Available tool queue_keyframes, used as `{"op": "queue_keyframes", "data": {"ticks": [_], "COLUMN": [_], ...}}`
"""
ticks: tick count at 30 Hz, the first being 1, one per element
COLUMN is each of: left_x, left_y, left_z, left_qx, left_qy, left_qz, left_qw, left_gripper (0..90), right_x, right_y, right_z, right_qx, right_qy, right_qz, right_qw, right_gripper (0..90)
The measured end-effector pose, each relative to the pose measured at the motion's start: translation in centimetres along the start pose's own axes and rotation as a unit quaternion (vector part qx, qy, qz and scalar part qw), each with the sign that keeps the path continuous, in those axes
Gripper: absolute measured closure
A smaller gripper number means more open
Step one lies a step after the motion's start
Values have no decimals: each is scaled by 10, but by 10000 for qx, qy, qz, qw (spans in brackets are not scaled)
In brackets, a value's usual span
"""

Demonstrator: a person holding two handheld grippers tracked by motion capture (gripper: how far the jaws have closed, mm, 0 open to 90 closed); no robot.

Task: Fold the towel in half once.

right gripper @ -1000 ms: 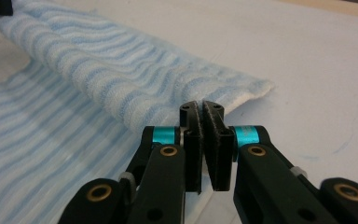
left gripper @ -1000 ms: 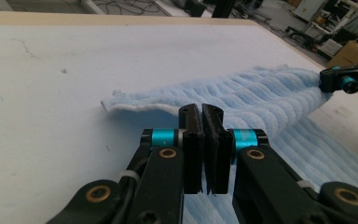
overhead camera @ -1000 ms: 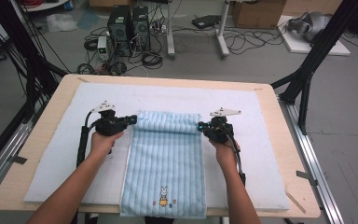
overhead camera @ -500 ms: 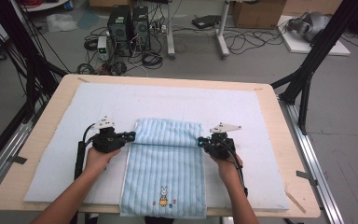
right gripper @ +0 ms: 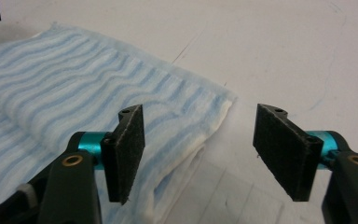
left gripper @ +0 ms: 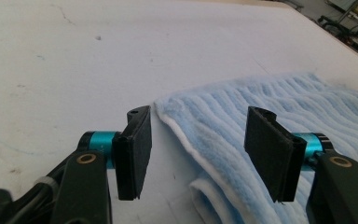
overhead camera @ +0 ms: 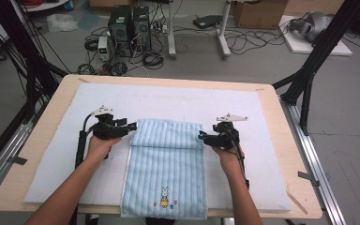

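One towel [overhead camera: 168, 173], light blue terry with fine paler stripes and a white hem. Small rabbit print [overhead camera: 164, 197] near its near end, which hangs just over the near edge of the tabletop [overhead camera: 37, 140]. The far end is folded back toward the person, so there is a doubled band across the far part, fold edge running left to right. In the left gripper view the two layers show at the towel's left corner [left gripper: 214, 140], white hem on both. The right gripper view shows the same stack at the right corner [right gripper: 200, 126].

The towel lies on one white mat [overhead camera: 178, 101] that covers most of the tabletop, about midway between left and right edges.

Two grippers, one per hand. Left gripper [overhead camera: 132, 126] sits at the folded band's left end, jaws just opened, released; pads straddle the towel corner without pressing, one pad [left gripper: 135, 154] over bare mat, the other [left gripper: 268, 158] over the cloth. Right gripper [overhead camera: 202, 138] is at the band's right end, jaws also just opened and released, with the corner between the pads, no contact visible.

Beyond the far edge, on the floor: two computer towers [overhead camera: 130, 23], loose cables [overhead camera: 243, 42].
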State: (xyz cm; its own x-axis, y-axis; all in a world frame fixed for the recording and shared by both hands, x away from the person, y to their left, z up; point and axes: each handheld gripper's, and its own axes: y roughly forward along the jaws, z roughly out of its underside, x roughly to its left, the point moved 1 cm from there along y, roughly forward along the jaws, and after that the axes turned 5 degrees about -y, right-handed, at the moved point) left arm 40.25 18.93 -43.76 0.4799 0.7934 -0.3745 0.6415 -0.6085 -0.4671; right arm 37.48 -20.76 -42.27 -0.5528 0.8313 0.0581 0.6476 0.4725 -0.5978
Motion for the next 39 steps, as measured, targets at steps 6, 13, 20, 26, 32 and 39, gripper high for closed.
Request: {"op": "queue_keyframes", "data": {"ticks": [6, 13, 20, 26, 32, 39], "left_x": [0, 1, -3, -13, -4, -4], "left_y": [17, 35, 45, 49, 46, 34], "left_z": [-6, -4, 0, 1, -7, -16], "left_qx": [111, 254, 596, 756, 384, 130], "left_qy": [49, 271, 511, 1058, 567, 322], "left_qz": [-43, -150, -357, -203, -122, 198], "left_qw": [9999, 9992, 9963, 9913, 9976, 9992], "left_gripper": [416, 375, 516, 862, 877, 877], "right_x": [-5, -7, -4, 6, 5, -1], "right_y": [24, 50, 65, 64, 66, 57], "right_z": [-12, -15, -11, -16, -20, -23], "right_qx": [313, 485, 767, 820, 725, 426], "right_qy": [-98, -193, -307, -738, -754, -536], "right_qz": [-58, -125, 71, -47, 63, -87], "right_qw": [9994, 9986, 9966, 9939, 9945, 9976], "right_gripper": [246, 171, 206, 751, 840, 839]}}
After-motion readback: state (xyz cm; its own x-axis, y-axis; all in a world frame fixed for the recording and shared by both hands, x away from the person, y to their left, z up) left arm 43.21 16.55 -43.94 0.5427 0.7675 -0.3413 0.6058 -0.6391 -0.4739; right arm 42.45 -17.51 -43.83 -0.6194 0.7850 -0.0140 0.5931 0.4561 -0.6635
